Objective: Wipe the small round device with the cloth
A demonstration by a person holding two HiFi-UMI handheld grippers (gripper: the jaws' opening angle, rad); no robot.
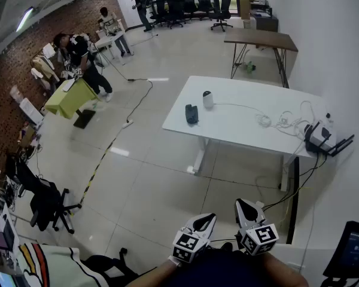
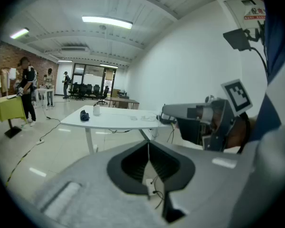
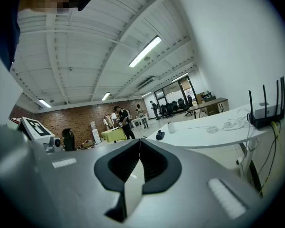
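Observation:
A small round white device (image 1: 207, 99) stands on the white table (image 1: 245, 124), with a dark cloth (image 1: 191, 113) lying just left of it. Both show far off in the left gripper view, device (image 2: 96, 109) and cloth (image 2: 84, 115), and in the right gripper view, device (image 3: 171, 127) and cloth (image 3: 160, 135). My left gripper (image 1: 207, 221) and right gripper (image 1: 244, 207) are held low near my body, well short of the table, both shut with nothing between the jaws. The left gripper (image 2: 148, 144) sees the right one beside it.
White cables (image 1: 275, 119) and a black router (image 1: 321, 137) lie at the table's right end. A brown desk (image 1: 260, 39) stands beyond. People work around a yellow-green table (image 1: 69, 97) at far left; a floor cable (image 1: 116, 133), black office chairs (image 1: 48, 203) and a wall tablet (image 1: 353, 250) are nearby.

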